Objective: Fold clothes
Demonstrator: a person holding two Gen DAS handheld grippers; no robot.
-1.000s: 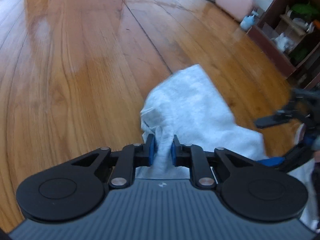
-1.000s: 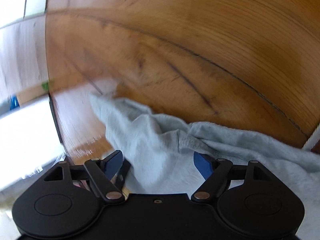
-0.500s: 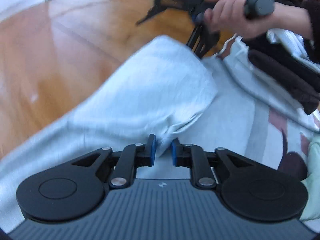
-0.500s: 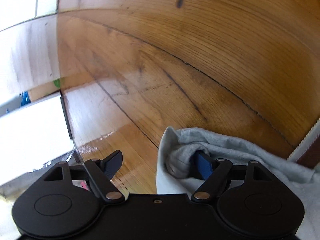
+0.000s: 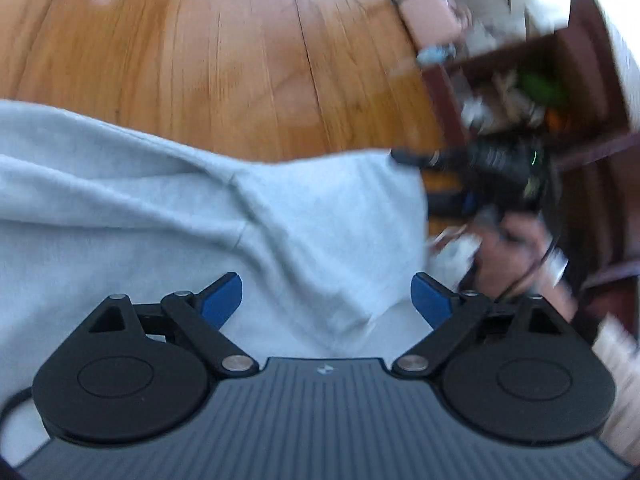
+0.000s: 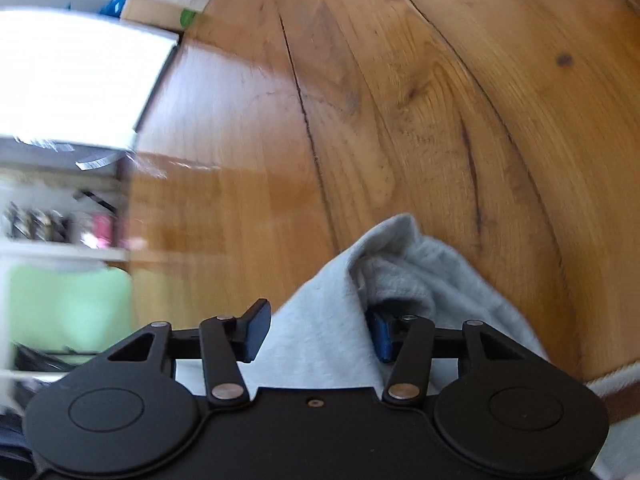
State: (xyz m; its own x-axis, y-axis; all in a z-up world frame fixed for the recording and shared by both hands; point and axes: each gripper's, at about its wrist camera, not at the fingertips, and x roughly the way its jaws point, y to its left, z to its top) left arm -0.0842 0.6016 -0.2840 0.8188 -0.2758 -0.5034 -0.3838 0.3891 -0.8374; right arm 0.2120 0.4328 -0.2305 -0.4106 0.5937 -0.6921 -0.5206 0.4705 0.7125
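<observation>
Grey garment hides right tool grip; shelf blurred.

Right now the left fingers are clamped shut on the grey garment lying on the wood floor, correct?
Not quite. The left wrist view shows the left gripper open, its fingers spread wide over the grey garment, gripping nothing. The garment does lie on the wood floor.

Warm honey-coloured wooden floor everywhere, long planks with dark seams and a few knots. Off at the edge there's a dark brown shelf unit crammed with blurry clutter, a pink case on the floor next to it. Bright daylight glare blows out one corner.
</observation>
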